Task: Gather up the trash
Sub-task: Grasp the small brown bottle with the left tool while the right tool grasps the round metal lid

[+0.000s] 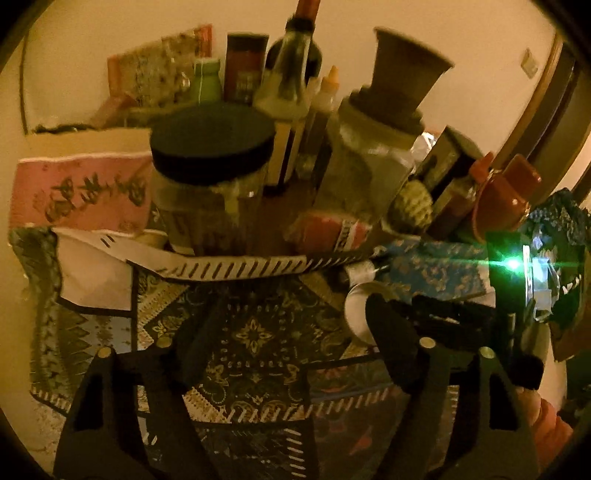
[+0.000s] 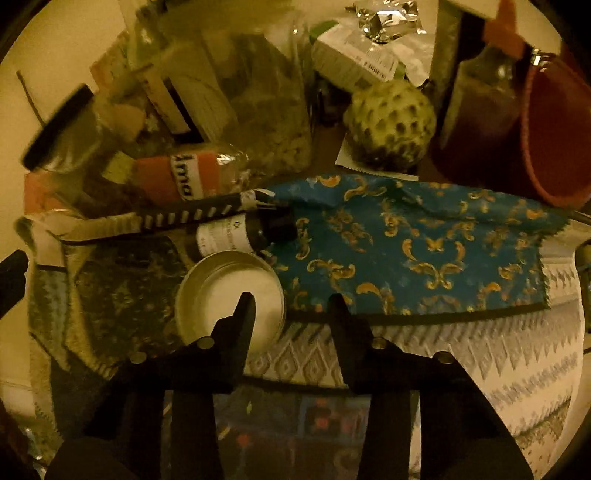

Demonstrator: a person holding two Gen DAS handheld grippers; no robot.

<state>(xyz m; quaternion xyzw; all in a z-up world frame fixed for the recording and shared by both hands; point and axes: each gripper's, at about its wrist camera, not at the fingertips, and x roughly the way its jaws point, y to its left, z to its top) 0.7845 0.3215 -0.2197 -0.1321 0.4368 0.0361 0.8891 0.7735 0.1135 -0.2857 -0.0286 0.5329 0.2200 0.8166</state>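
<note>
My left gripper (image 1: 291, 325) hangs open over a dark patterned cloth (image 1: 255, 332), with nothing between its fingers. In the right wrist view my right gripper (image 2: 291, 306) stands open with a narrow gap, empty. Its left fingertip (image 2: 243, 306) overlaps a round metal tin (image 2: 221, 284) with white inside; I cannot tell whether they touch. The tin (image 1: 354, 310) also shows beside the left gripper's right finger. A crumpled orange wrapper (image 2: 173, 177) lies behind a small dark bottle (image 2: 243, 232) on its side. Crumpled foil (image 2: 388, 16) sits at the back. The right gripper's body with a green light (image 1: 513, 264) is at the right.
The back of the table is crowded: a black-lidded jar (image 1: 210, 177), a large glass jar (image 1: 369, 162), tall bottles (image 1: 295, 55), a bumpy green fruit (image 2: 391, 123) and a red cup (image 2: 554, 136). A blue and gold cloth (image 2: 406, 251) lies at the right, white paper (image 1: 96, 273) at the left.
</note>
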